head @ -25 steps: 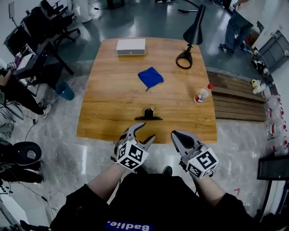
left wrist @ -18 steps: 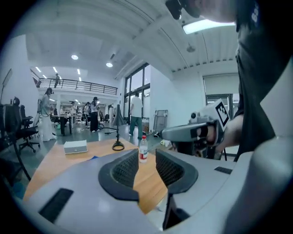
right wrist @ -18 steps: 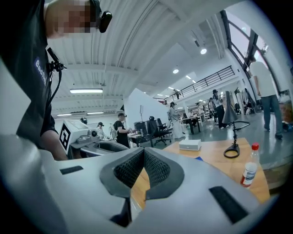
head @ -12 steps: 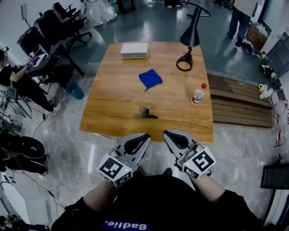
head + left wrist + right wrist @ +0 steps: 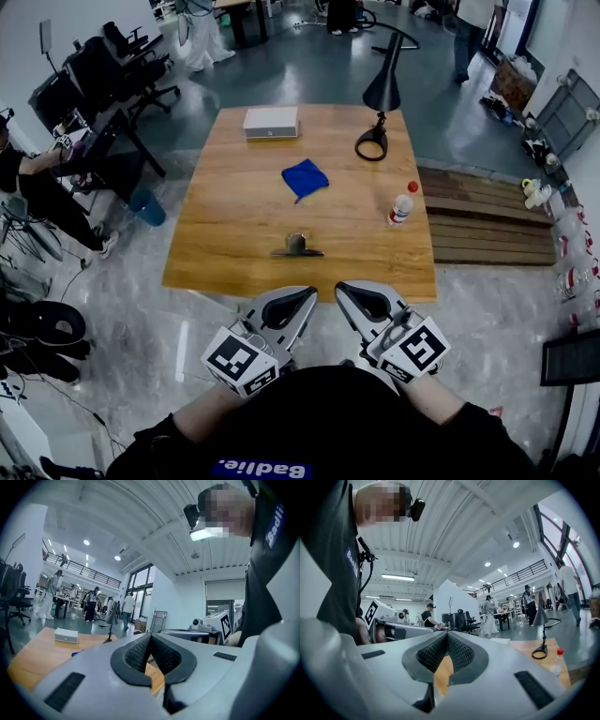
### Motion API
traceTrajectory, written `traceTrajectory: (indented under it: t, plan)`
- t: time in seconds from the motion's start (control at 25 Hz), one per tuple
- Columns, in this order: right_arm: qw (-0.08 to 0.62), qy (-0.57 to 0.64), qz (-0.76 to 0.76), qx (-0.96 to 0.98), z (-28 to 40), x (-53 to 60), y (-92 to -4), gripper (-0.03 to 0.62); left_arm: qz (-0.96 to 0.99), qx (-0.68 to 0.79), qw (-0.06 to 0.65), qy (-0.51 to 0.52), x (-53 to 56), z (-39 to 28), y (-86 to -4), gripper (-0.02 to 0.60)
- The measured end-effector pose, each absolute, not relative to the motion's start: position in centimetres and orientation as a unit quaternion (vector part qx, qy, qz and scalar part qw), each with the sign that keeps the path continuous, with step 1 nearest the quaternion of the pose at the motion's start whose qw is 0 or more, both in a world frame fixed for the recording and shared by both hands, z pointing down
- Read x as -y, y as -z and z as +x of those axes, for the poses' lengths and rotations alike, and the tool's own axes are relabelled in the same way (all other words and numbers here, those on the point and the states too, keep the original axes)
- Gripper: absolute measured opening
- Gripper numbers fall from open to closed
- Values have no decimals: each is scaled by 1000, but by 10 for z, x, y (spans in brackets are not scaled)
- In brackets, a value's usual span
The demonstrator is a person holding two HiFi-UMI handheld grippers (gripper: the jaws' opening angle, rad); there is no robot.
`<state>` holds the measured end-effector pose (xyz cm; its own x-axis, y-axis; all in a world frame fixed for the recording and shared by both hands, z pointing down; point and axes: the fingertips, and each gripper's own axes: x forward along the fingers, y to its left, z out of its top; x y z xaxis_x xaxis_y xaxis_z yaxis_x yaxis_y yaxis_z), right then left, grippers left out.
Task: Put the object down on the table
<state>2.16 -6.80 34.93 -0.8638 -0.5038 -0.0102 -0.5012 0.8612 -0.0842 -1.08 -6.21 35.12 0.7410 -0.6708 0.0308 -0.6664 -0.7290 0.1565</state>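
A black binder clip (image 5: 298,247) lies on the wooden table (image 5: 234,253), near its front edge. Both grippers hover side by side in front of that edge, above the floor and close to my body. My left gripper (image 5: 308,294) is shut with nothing between its pads; in the left gripper view its jaws (image 5: 150,635) meet at the tip. My right gripper (image 5: 343,287) is shut and empty too, its tips (image 5: 446,633) touching in the right gripper view. The clip is a short way beyond both grippers, apart from them.
On the table lie a blue cloth (image 5: 304,177), a white box (image 5: 271,122), a black desk lamp (image 5: 377,112) and a red-capped bottle (image 5: 400,206). A wooden platform (image 5: 487,220) adjoins the table's right side. Office chairs (image 5: 112,66) and a person stand at the left.
My left gripper has gone from open to shut and drawn back from the table's edge toward my body. The clip stays where it lay on the table.
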Motion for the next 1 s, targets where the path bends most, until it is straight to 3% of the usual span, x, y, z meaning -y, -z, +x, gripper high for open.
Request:
traceTrajectory:
  t: [1.0]
  plan:
    - [8, 36, -258, -965, 10, 52, -353, 3, 931, 357, 80, 10, 53, -17, -358, 8]
